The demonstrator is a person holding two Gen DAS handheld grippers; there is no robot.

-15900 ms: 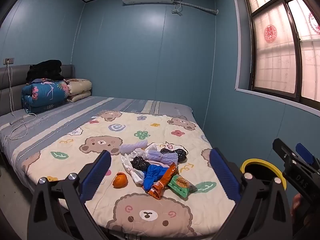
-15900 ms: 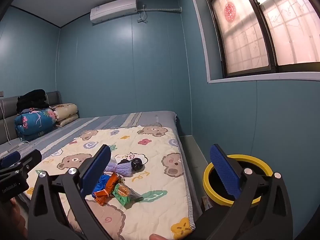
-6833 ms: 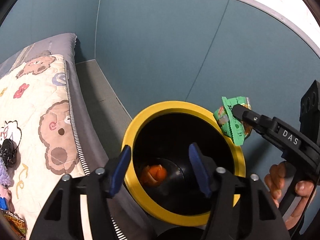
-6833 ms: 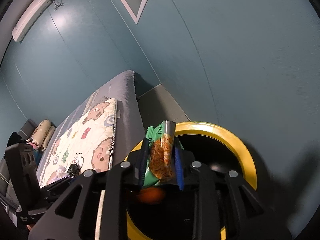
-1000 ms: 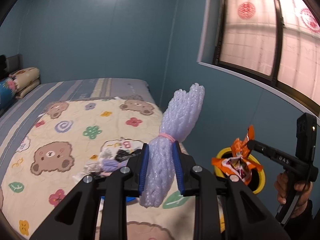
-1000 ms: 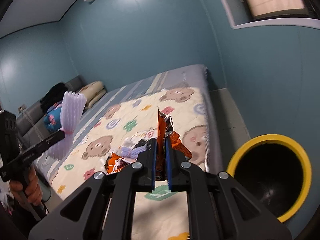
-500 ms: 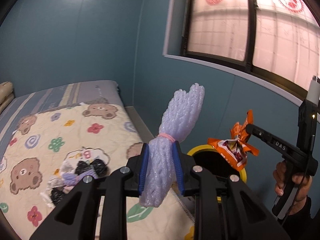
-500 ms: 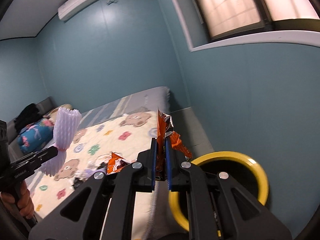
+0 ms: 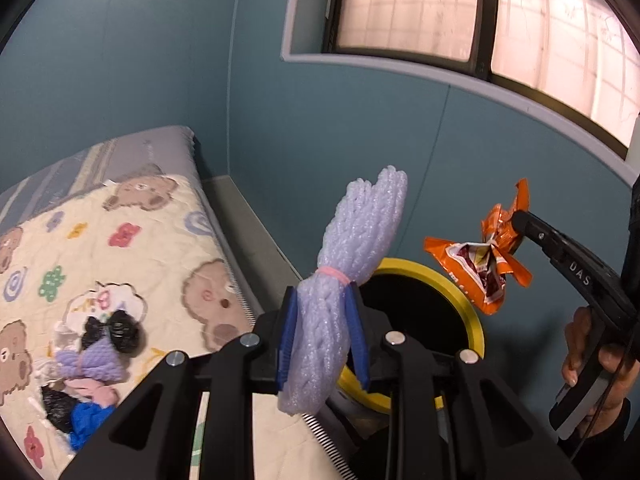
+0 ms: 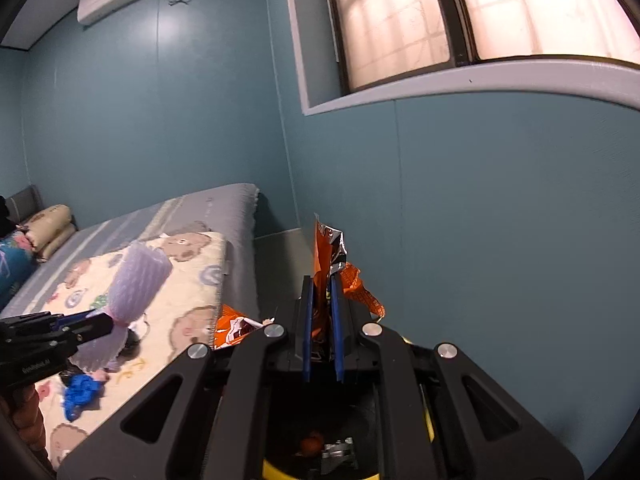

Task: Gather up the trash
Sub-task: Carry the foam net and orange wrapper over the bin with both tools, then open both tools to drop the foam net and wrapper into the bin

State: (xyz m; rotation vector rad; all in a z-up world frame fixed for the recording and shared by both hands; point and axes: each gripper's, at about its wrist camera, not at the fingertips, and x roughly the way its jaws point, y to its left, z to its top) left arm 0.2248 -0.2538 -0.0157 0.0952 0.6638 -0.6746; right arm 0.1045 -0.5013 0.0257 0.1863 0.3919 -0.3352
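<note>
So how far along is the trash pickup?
Done: some trash already lies in the bin. In hand: left gripper clamps the foam net, right gripper the orange wrapper, both near the bin. Left: a small pile on the bed.

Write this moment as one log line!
left gripper: holds lavender foam net | right gripper: holds orange crinkled wrapper | yellow-rimmed black bin: below

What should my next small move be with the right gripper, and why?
Probably open the right gripper and let the orange wrapper drop. In its own view the bin lies directly beneath the jaws, earlier trash visible at the bottom, so the wrapper should fall inside. The left gripper holds the foam net near the rim and can follow.
</note>
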